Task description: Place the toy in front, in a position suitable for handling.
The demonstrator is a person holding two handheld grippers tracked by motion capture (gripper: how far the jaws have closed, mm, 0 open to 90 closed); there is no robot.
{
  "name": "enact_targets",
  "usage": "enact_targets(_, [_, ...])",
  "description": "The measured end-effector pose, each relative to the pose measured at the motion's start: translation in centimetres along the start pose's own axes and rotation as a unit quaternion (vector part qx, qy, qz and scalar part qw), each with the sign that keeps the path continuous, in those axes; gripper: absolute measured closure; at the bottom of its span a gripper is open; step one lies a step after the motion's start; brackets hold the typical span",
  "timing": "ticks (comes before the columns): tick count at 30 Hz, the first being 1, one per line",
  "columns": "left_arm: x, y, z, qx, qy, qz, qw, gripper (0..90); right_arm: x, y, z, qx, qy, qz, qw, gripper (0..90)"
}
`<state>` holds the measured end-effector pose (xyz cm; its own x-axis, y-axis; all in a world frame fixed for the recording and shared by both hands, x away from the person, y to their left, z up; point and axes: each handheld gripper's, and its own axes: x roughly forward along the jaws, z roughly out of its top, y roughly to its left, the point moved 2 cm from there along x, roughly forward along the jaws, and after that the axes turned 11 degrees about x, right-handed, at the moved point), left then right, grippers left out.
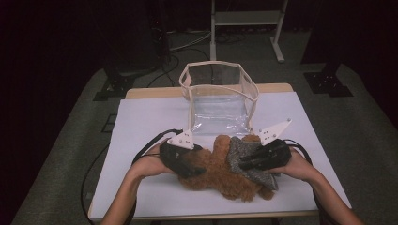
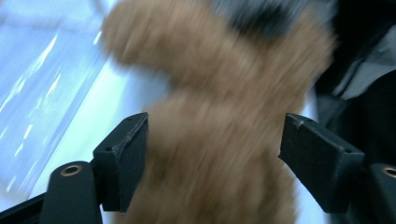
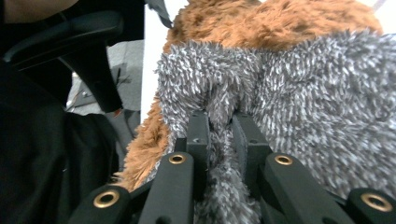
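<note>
Brown plush toy [image 1: 220, 171] with grey fuzzy cloth [image 1: 244, 159], lower centre of high view, before clear plastic bag [image 1: 219, 96]. Judged soft, light, compressible. Right gripper [image 3: 219, 119] pinched onto grey pile; left gripper [image 2: 212, 140] spread, brown limb between jaws. Best gripped at limbs.

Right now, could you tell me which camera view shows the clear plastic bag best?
The high view: the clear plastic bag stands whole and open at the table's far side, behind the brown plush toy. The left gripper view catches just a blurred, shiny part of it at the left. The right gripper view looks at grey and brown fur instead.
</note>
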<state>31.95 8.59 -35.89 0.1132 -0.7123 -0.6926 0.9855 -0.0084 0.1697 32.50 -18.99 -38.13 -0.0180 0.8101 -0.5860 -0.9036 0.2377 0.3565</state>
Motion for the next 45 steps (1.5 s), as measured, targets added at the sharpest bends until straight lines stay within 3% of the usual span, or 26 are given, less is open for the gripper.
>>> enact_targets(2, [0.7, 0.1, -0.1, 0.004, 0.028, -0.003, 0.9996, 30.3, 0.0, 0.4, 0.0, -0.002, 0.004, -0.004, 1.0000, 77.9])
enact_targets(5, [1.2, -0.2, -0.7, 0.003, 0.028, -0.010, 0.9996, 43.9, -0.3, 0.9, -0.4, -0.005, 0.008, -0.002, 0.9999, 77.8])
enact_targets(8, [0.9, -1.0, -0.9, 0.007, 0.022, -0.013, 0.9996, 49.5, -1.2, 1.1, -0.2, -0.018, 0.011, -0.010, 0.9997, 77.2])
enact_targets(11, [0.7, -1.6, -1.1, 0.014, 0.026, -0.024, 0.9993, 49.7, -3.0, 1.0, 0.8, -0.032, 0.000, -0.043, 0.9986, 77.3])
enact_targets(13, [0.6, -2.0, -1.1, 0.012, 0.023, -0.030, 0.9992, 49.6, -3.6, 0.9, 1.4, -0.027, -0.014, -0.049, 0.9983, 77.3])
enact_targets(18, [0.1, -2.6, -1.5, 0.009, 0.011, -0.039, 0.9991, 47.5, -1.5, 1.6, 1.8, -0.043, -0.005, -0.035, 0.9985, 77.3])
enact_targets(20, [-0.3, -2.2, -1.3, 0.007, 0.001, -0.019, 0.9998, 44.3, -0.8, 1.8, 1.6, -0.043, 0.000, -0.022, 0.9988, 77.3])
enact_targets(22, [-0.5, -1.6, -1.2, -0.007, -0.006, 0.005, 0.9999, 40.6, -0.5, 1.9, 1.2, -0.037, 0.005, -0.025, 0.9990, 77.3])
enact_targets(25, [0.2, -1.5, -1.5, -0.005, 0.009, -0.007, 0.9999, 44.1, -0.7, 1.8, 1.0, -0.038, 0.004, -0.031, 0.9988, 77.3])
enact_targets(29, [0.5, -1.7, -1.8, -0.009, 0.005, -0.009, 0.9999, 46.0, -1.9, 0.8, 0.8, -0.033, -0.002, -0.046, 0.9984, 77.3])
enact_targets(32, [0.6, -1.8, -1.9, -0.007, 0.009, -0.012, 0.9999, 46.0, -3.3, -0.6, 0.3, -0.006, -0.010, -0.050, 0.9987, 77.3])
enact_targets(36, [0.7, -2.1, -1.8, -0.001, 0.013, -0.019, 0.9997, 46.0, -4.9, -1.9, 0.0, 0.012, -0.016, -0.070, 0.9974, 77.3])
enact_targets(40, [0.6, -2.3, -1.7, 0.006, 0.018, -0.027, 0.9995, 45.9, -5.6, -2.2, 1.1, 0.011, -0.023, -0.085, 0.9961, 77.3])
enact_targets(45, [0.5, -2.6, -1.8, 0.013, 0.014, -0.040, 0.9990, 46.0, -4.2, -1.9, 2.9, -0.009, -0.015, -0.076, 0.9970, 77.2])
